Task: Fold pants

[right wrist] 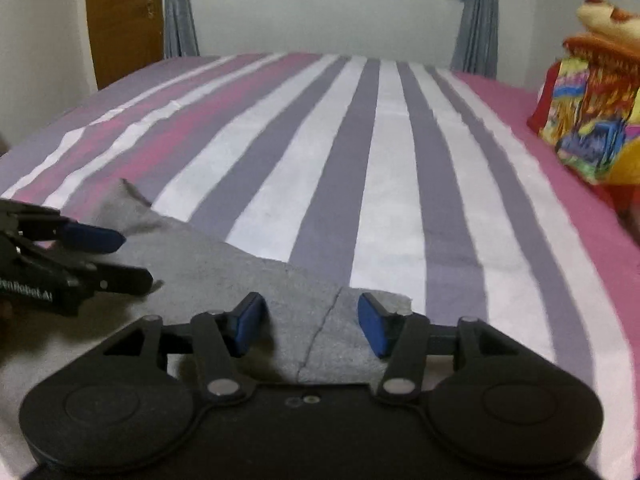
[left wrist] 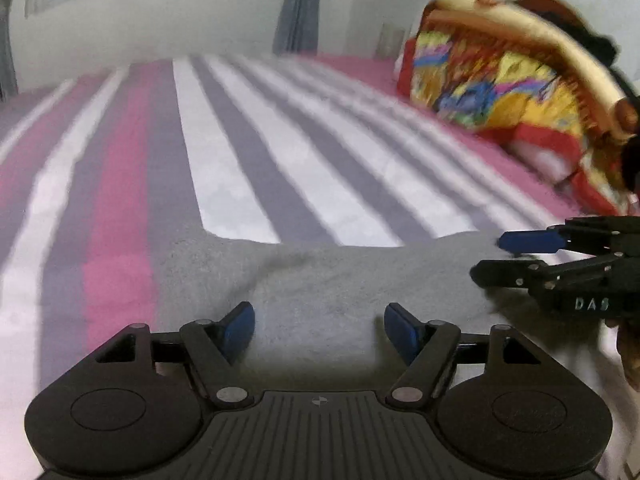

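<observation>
My left tongs [left wrist: 319, 330] and right tongs [right wrist: 311, 322] both spread, low centre, over grey pants [right wrist: 224, 268] on bed [right wrist: 392, 168]. Nothing pinched yet. Next: clamp the near edge.

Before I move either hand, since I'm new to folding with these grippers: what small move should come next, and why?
Probably lower the right gripper and close it on the grey pants. Its jaws are open over the cloth's edge near a seam, gripping nothing. The left gripper is open too, above the pants on the striped bedsheet.
</observation>
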Motion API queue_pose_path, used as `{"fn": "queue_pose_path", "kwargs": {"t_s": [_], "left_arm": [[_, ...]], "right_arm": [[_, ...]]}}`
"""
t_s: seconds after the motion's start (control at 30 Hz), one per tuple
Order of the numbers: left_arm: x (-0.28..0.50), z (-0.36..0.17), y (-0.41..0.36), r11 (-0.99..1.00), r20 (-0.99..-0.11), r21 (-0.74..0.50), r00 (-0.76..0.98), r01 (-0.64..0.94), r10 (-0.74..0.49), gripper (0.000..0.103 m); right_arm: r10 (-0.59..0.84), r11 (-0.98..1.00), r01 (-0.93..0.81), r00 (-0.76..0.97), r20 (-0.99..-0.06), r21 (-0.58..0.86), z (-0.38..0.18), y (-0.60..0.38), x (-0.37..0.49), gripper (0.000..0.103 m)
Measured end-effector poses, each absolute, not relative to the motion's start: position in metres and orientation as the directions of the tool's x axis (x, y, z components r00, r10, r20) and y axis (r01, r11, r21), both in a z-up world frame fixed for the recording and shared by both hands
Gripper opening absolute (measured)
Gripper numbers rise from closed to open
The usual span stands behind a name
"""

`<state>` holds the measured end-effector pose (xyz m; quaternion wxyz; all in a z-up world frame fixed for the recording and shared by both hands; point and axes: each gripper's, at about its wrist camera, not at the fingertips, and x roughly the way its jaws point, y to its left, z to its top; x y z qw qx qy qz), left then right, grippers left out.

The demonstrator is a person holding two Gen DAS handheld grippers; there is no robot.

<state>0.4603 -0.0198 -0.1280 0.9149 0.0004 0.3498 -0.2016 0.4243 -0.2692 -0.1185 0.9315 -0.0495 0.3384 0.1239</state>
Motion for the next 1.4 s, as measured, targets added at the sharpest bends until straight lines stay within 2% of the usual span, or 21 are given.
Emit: {"fn": "queue_pose_path", "kwargs": {"t_s": [0.13, 0.2, 0.23, 0.27, 0.37, 0.47, 0.53, 0.6, 0.67, 0.77, 1.23, 1.4], "left_arm": [[0.392, -0.113, -0.002, 0.917, -0.566, -0.163, 0.726, 0.365, -0.39, 0.072], [0.374, -0.125, 0.001, 0.924, -0.604, -0.135, 0.709, 0.359, -0.364, 0.072], [0.369, -0.14, -0.001, 0.925, -0.648, -0.097, 0.682, 0.368, -0.339, 0.072], [0.364, -0.147, -0.003, 0.919, -0.653, -0.052, 0.684, 0.39, -0.327, 0.072], [0.355, -0.134, -0.006, 0.933, -0.662, -0.014, 0.696, 0.358, -0.277, 0.072], [0.332, -0.111, -0.003, 0.931, -0.608, -0.048, 0.729, 0.362, -0.315, 0.072], [0.319, -0.107, 0.001, 0.931, -0.595, -0.058, 0.736, 0.36, -0.322, 0.072], [0.317, -0.118, 0.003, 0.936, -0.619, -0.076, 0.72, 0.344, -0.315, 0.072], [0.321, -0.135, 0.008, 0.939, -0.656, -0.11, 0.686, 0.326, -0.315, 0.072], [0.324, -0.15, 0.014, 0.944, -0.657, -0.168, 0.682, 0.283, -0.321, 0.072], [0.322, -0.139, 0.005, 0.951, -0.679, -0.111, 0.677, 0.289, -0.285, 0.072], [0.327, -0.132, 0.022, 0.962, -0.646, -0.101, 0.718, 0.255, -0.258, 0.072]], "right_arm": [[0.256, 0.96, -0.276, 0.774, -0.58, 0.055, -0.102, -0.289, 0.367, 0.051], [0.265, 0.954, -0.294, 0.754, -0.602, 0.051, -0.114, -0.291, 0.352, 0.05], [0.225, 0.957, -0.289, 0.725, -0.651, 0.009, -0.129, -0.288, 0.35, 0.05], [0.183, 0.956, -0.289, 0.713, -0.677, -0.047, -0.143, -0.284, 0.348, 0.05], [0.147, 0.948, -0.296, 0.732, -0.665, -0.117, -0.14, -0.272, 0.344, 0.05], [0.219, 0.958, -0.286, 0.78, -0.586, -0.022, -0.107, -0.276, 0.323, 0.046], [0.226, 0.959, -0.283, 0.807, -0.545, -0.022, -0.101, -0.276, 0.311, 0.046], [0.192, 0.961, -0.271, 0.801, -0.568, -0.058, -0.11, -0.274, 0.309, 0.047], [0.126, 0.965, -0.248, 0.733, -0.668, -0.09, -0.135, -0.272, 0.322, 0.047], [0.123, 0.975, -0.214, 0.737, -0.664, -0.057, -0.143, -0.274, 0.322, 0.049], [0.083, 0.972, -0.214, 0.702, -0.708, -0.098, -0.134, -0.264, 0.323, 0.052], [0.127, 0.981, -0.191, 0.772, -0.623, -0.036, -0.109, -0.276, 0.319, 0.049]]}}
